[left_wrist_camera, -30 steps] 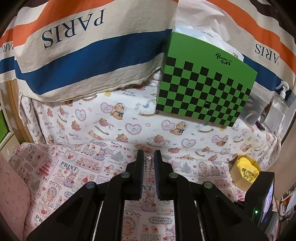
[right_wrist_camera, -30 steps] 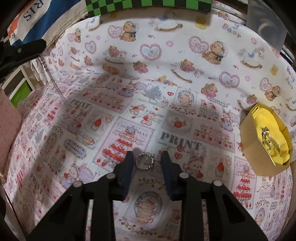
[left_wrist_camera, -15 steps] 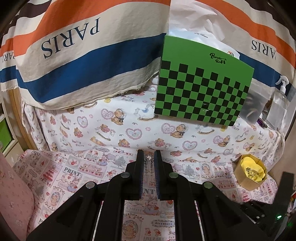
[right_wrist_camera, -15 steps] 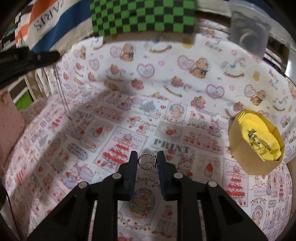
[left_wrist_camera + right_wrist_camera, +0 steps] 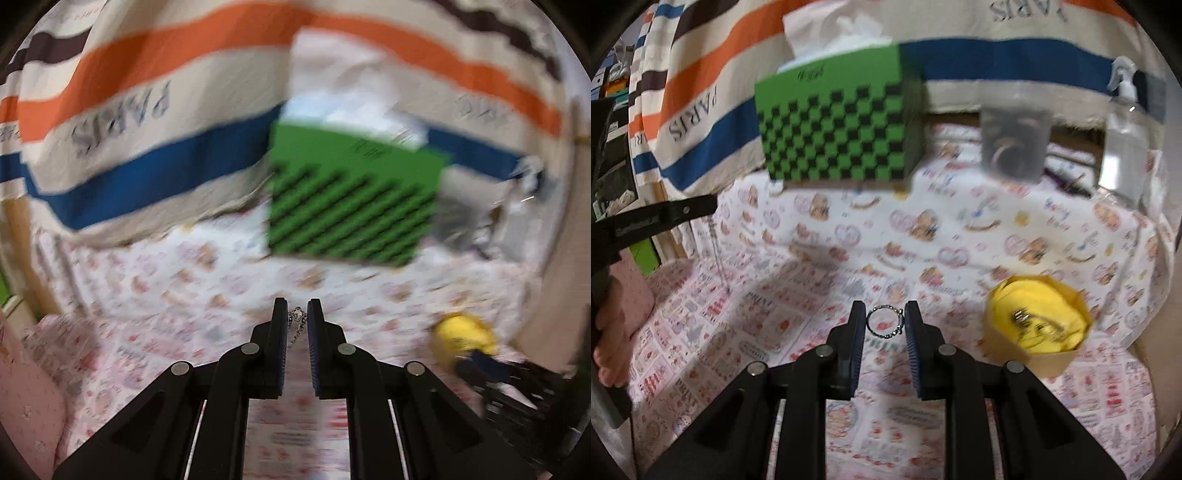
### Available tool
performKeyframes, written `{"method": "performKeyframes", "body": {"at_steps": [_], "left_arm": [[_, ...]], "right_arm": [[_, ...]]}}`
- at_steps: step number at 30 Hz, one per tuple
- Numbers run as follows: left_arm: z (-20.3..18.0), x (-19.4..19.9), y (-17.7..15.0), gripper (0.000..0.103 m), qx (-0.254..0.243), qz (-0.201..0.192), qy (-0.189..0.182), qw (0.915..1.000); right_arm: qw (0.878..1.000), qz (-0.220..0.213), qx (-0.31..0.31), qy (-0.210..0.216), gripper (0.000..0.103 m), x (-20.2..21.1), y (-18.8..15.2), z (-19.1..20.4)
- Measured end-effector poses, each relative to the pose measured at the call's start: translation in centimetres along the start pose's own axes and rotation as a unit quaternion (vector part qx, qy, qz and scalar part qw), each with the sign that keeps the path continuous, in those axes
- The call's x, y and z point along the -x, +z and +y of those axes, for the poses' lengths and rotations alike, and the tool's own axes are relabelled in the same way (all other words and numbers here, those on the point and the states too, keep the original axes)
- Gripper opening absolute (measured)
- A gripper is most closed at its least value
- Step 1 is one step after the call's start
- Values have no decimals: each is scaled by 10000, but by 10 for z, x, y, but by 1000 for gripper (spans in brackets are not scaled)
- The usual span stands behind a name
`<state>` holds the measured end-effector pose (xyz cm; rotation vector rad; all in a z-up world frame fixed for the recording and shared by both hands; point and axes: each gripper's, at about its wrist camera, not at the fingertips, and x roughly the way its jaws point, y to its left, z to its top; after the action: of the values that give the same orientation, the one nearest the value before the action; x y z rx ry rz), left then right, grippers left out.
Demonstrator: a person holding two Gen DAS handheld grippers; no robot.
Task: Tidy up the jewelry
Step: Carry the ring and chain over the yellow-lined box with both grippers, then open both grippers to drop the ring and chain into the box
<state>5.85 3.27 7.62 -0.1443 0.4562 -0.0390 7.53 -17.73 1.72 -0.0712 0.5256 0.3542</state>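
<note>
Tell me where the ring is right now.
In the right wrist view the ring is held between the right gripper fingers, above the printed cloth, left of the yellow-lined box.

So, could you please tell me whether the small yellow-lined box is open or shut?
Open: the box has no lid on, and jewelry lies on its yellow lining.

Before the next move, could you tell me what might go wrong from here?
The ring is pinched only at its edges by the right gripper, so it could slip out. The chain dangles from the left gripper and might snag. The yellow-lined box already holds jewelry, which could tangle.
</note>
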Motion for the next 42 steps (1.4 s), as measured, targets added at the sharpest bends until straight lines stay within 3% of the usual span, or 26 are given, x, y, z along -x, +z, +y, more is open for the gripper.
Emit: {"method": "performKeyframes", "body": {"at_steps": [3, 11, 16, 19, 22, 26, 29, 33, 37, 39, 41, 42], "left_arm": [[-25, 27, 11, 10, -202, -347, -261, 9989], [-115, 12, 47, 10, -796, -182, -879, 9928], [-158, -39, 50, 10, -396, 574, -1533, 9857], [-186, -71, 41, 10, -465, 763, -1475, 9850], [-201, -107, 30, 10, -199, 1288, -1738, 9761], [-221, -143, 11, 10, -243, 1707, -1666, 9708], [-229, -165, -7, 10, -167, 2086, -1761, 9619], [-229, -181, -22, 11, -170, 2300, -1632, 9593], [-219, -178, -26, 27, -51, 2351, -1765, 9558], [-212, -170, -22, 45, -85, 2174, -1675, 9615], [-205, -157, -19, 48, -213, 1952, -1556, 9681], [-202, -148, -17, 56, -311, 1824, -1474, 9716]], "right_arm": [[9993, -325, -157, 16, 20, 15, 7, -19], [9911, -945, -934, -14, 20, 44, 29, -91], [9827, -683, -1711, -184, 20, 31, 19, -140], [9774, -490, -2046, -208, 20, 18, 6, -165], [9697, -354, -2417, -6, 20, 8, -4, -186], [9601, -123, -2787, 171, 20, -6, -15, -204], [9543, -13, -2978, 257, 20, -14, -22, -212], [9489, 79, -3117, 492, 21, -20, -26, -216], [9501, 166, -3058, 596, 21, -25, -25, -214], [9520, 178, -2992, 625, 21, -26, -24, -211], [9544, 177, -2906, 658, 21, -25, -23, -208], [9555, 164, -2868, 665, 28, -26, -22, -207]]}}
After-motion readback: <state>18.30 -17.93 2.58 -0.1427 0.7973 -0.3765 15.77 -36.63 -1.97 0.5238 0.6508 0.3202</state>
